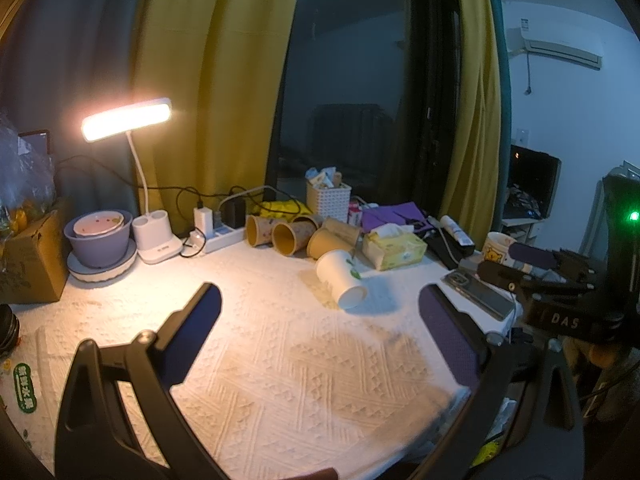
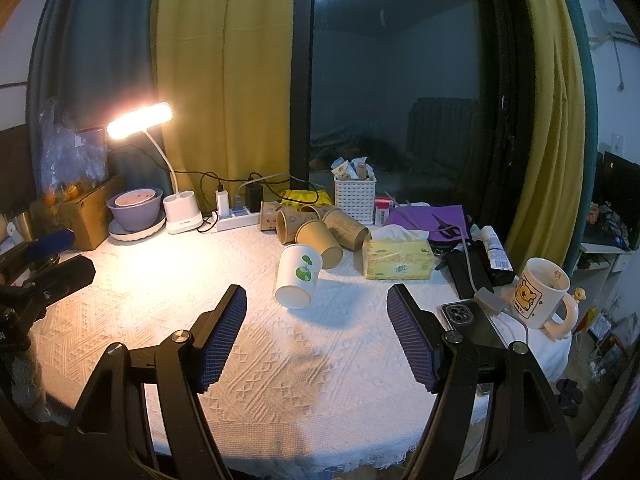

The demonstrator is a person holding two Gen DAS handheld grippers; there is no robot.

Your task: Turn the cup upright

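A white paper cup [image 1: 341,278] with a green sprout logo lies on its side on the white tablecloth, base toward me; it also shows in the right wrist view [image 2: 298,278]. My left gripper [image 1: 320,304] is open and empty, a little short of the cup. My right gripper [image 2: 316,300] is open and empty, with the cup just beyond its fingertips. The right gripper shows at the right edge of the left wrist view [image 1: 532,264]. The left gripper shows at the left edge of the right wrist view [image 2: 56,256].
Several brown paper cups [image 2: 320,228] lie tipped behind the white cup. A tissue pack [image 2: 398,260], a phone [image 2: 470,320] and a bear mug [image 2: 538,294] sit to the right. A lit desk lamp [image 2: 140,120], power strip [image 2: 236,216] and purple bowl [image 2: 134,208] stand at the back left.
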